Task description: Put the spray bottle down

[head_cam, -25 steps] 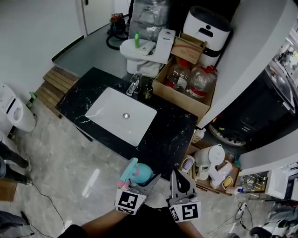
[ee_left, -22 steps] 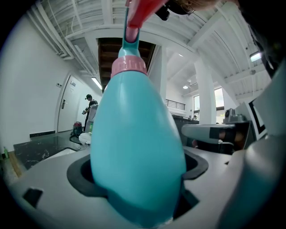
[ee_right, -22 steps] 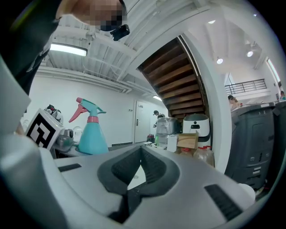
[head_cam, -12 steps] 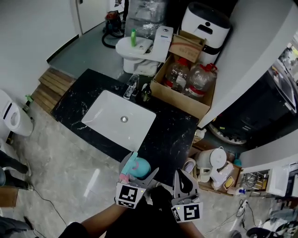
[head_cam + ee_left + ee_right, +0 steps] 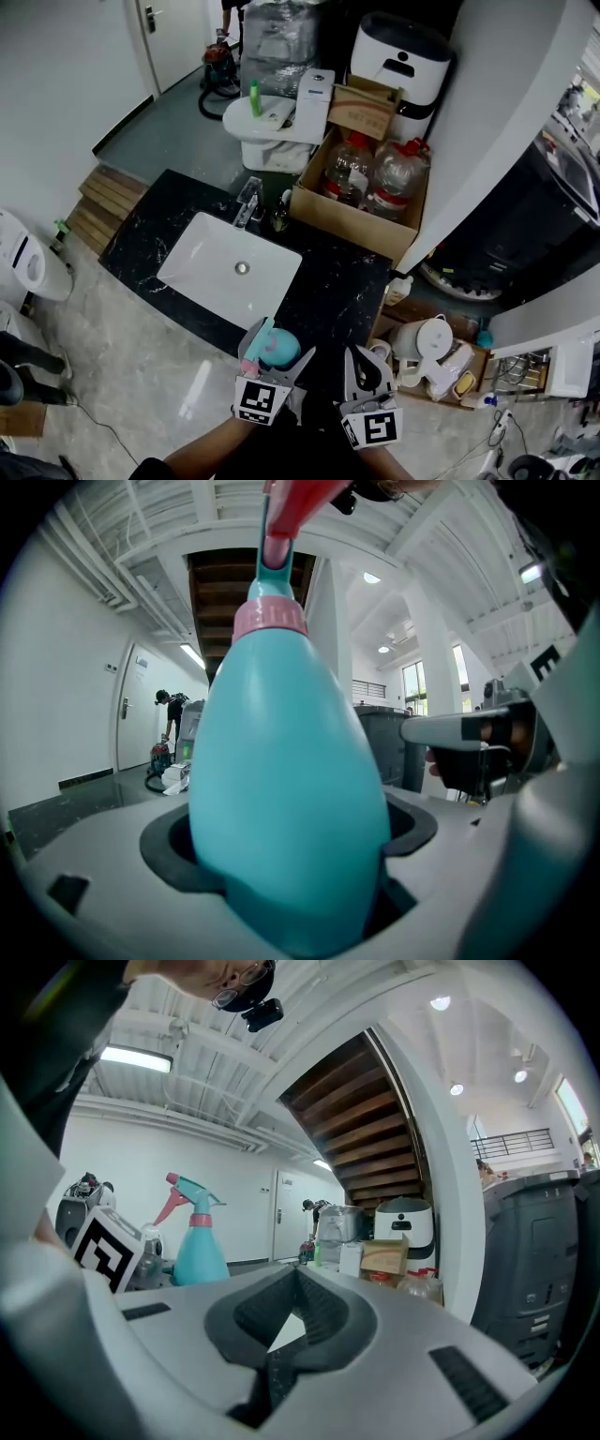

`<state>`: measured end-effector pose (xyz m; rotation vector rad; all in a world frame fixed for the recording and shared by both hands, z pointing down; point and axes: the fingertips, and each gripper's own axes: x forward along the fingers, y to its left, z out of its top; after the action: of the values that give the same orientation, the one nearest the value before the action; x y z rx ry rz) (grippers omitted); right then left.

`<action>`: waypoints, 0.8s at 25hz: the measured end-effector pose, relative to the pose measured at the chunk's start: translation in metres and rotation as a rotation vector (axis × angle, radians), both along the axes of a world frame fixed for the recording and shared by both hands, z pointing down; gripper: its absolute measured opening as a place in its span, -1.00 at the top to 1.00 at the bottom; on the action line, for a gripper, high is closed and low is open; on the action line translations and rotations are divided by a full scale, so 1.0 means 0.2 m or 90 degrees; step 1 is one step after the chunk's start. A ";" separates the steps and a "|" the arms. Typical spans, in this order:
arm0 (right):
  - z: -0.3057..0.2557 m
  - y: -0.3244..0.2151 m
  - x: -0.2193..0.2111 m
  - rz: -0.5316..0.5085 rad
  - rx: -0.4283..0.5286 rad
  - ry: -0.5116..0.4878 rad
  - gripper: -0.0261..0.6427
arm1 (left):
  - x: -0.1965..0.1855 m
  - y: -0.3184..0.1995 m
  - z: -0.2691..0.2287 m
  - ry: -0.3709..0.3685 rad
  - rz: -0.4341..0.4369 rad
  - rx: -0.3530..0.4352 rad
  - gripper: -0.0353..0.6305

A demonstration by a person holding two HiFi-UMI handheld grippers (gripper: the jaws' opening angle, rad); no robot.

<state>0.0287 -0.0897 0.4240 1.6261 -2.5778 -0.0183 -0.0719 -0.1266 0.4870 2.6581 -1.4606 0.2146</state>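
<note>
left hand-held gripper (image 5: 279, 358) clamped on teal spray bottle (image 5: 286, 789), at near edge of counter (image 5: 337, 281), right hand-held gripper (image 5: 363, 362) jaws together, empty

Your spray bottle (image 5: 281, 789) reads teal, pink collar and trigger; bench (image 5: 342, 281) black, veined white; sink (image 5: 211, 272) plain white.

a black marble counter (image 5: 345, 281) holds a white basin (image 5: 211, 274), a faucet (image 5: 248, 200) and a cardboard box (image 5: 349, 221).
</note>
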 end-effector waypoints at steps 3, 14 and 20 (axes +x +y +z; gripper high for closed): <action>0.00 -0.08 0.06 -0.003 0.002 -0.007 0.89 | 0.10 -0.09 0.05 0.005 0.011 -0.017 -0.47; 0.10 -0.37 0.23 -0.043 -0.002 -0.009 0.89 | 0.30 -0.42 0.32 -0.055 -0.018 -0.051 -0.47; 0.07 -0.51 0.33 -0.041 0.022 -0.049 0.89 | 0.44 -0.52 0.50 -0.079 -0.010 -0.070 -0.47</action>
<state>0.0944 -0.1912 0.4377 1.5841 -2.7009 -0.0042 0.0153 -0.2311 0.5872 2.5866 -1.4564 0.4528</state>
